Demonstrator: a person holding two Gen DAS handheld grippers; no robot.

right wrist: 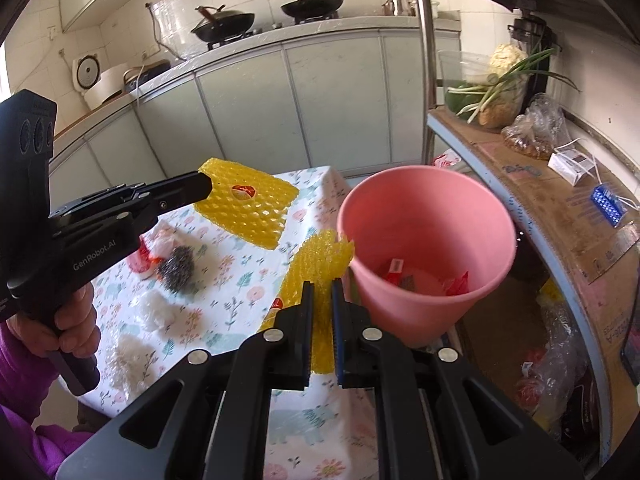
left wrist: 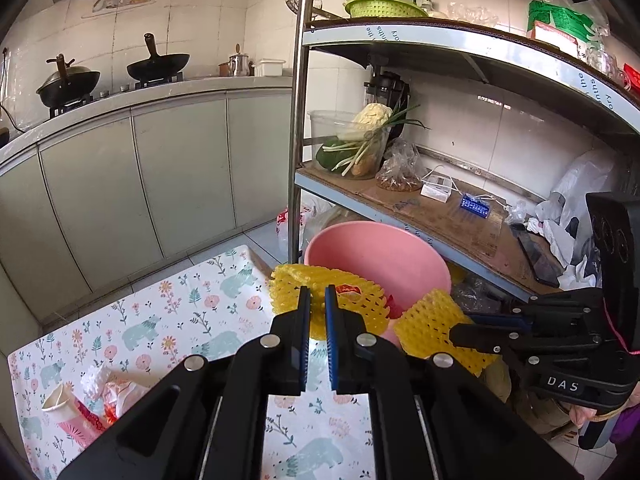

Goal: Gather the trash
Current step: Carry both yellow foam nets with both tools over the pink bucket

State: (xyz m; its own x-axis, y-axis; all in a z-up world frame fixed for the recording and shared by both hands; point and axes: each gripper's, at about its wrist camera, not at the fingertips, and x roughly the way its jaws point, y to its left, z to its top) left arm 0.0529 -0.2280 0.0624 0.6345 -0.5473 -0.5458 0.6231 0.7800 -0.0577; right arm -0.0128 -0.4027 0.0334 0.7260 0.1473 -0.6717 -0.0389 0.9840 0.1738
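Two yellow foam nets hang in the air beside the pink bin (right wrist: 426, 248), which stands at the table's far corner against the metal shelf (left wrist: 460, 216). The left gripper (left wrist: 318, 294) is clamped on the first foam net (right wrist: 248, 206), pinching one corner so the sheet stretches out almost level toward the bin, its red sticker facing up. The right gripper (right wrist: 322, 286) is clamped on the second foam net (right wrist: 320, 272), whose long axis runs up and away from the jaws, its ragged top edge just beside the bin's rim. Both grippers tilt downward, and a hand (right wrist: 74, 322) in a purple sleeve grips the left handle. Inside the bin lie a few red wrappers. On the floral tablecloth (right wrist: 224, 292), away from the bin, lie one steel scourer (right wrist: 176, 268), two white foam pieces and one paper cup (left wrist: 60, 404).
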